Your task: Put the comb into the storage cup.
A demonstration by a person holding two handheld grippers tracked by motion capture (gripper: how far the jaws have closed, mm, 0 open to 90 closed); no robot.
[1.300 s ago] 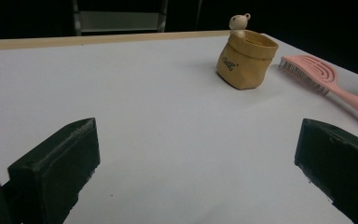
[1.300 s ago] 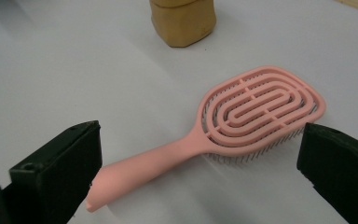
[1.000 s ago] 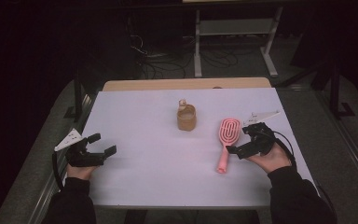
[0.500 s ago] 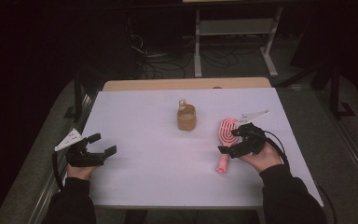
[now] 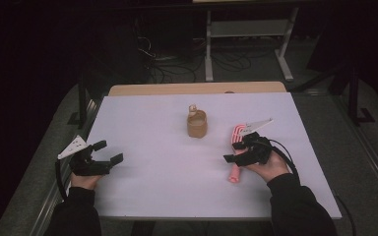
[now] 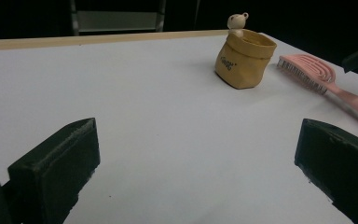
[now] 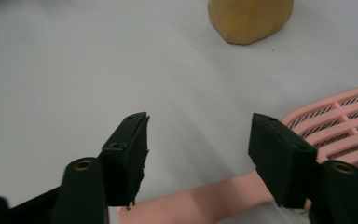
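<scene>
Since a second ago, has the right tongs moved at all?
Yes. In the high view the right tongs slid left toward the brown pouch, over the pink brush. Its jaws have been closing, handle between them, not yet pressed.

The hairbrush (image 7: 205,200) looks like smooth pink plastic with a faint sheen. The small pouch (image 6: 245,58) seems matt tan paper or cloth, creased. The bench (image 5: 167,172) carries a smooth, matt white sheet; its far edge (image 5: 197,88) looks like pale wood.

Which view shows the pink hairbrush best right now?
The left gripper view: the pink hairbrush shows head and handle unobstructed. The high view has the right gripper over it; the right gripper view crops it to its handle.
</scene>
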